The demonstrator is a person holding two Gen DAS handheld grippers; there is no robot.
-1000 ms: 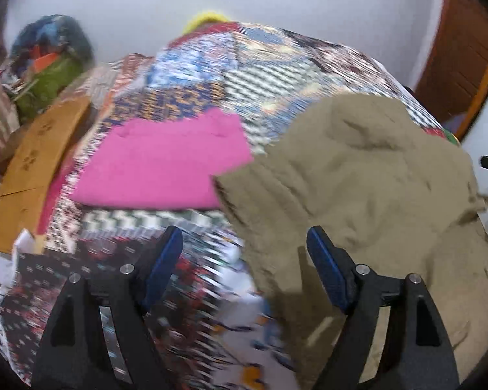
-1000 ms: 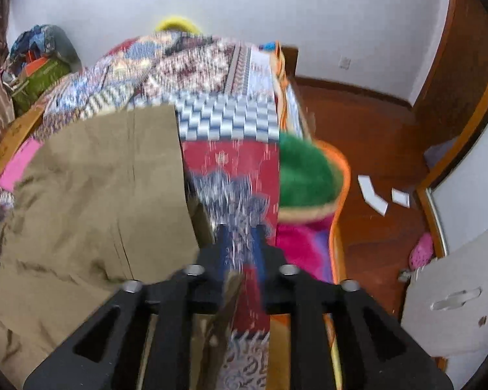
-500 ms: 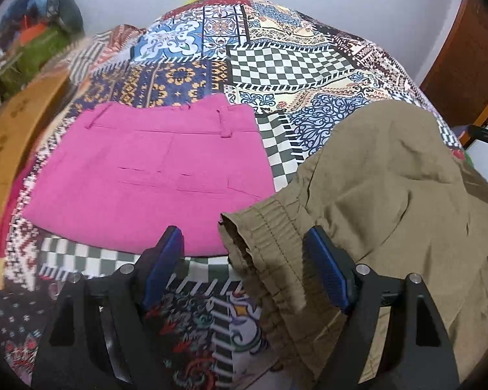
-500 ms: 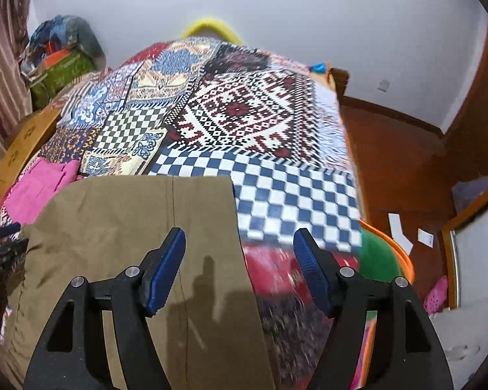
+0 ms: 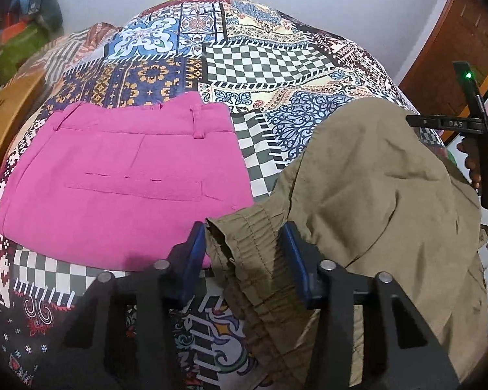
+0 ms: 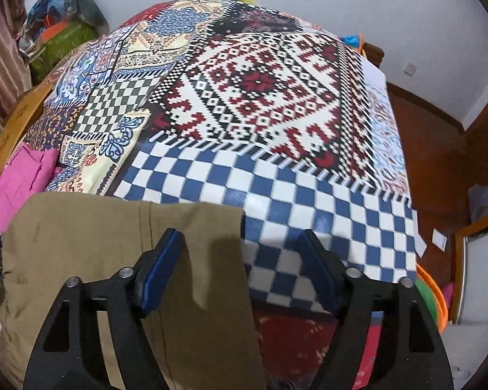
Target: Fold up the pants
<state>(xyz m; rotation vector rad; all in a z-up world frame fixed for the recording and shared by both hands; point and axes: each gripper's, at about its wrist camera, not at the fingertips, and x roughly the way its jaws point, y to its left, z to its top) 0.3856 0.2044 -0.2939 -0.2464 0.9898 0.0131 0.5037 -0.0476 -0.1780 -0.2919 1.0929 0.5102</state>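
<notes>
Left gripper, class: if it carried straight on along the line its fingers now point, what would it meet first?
Most likely the olive pants: their gathered waistband already lies between the jaws of the left gripper, which have just been closing. Whether the pads press it yet is unclear. The patchwork bedcover lies beneath.

Only "DAS" can be read, on the black crossbar of the right gripper [image 5: 452, 123].

The left gripper [image 5: 244, 253] has just been closing, its fingers [image 5: 195, 253] now bracketing the khaki pants' [image 5: 374, 195] gathered waistband; the right gripper [image 6: 240, 276] has let go of the cloth, its jaws just been opening over the hem.
</notes>
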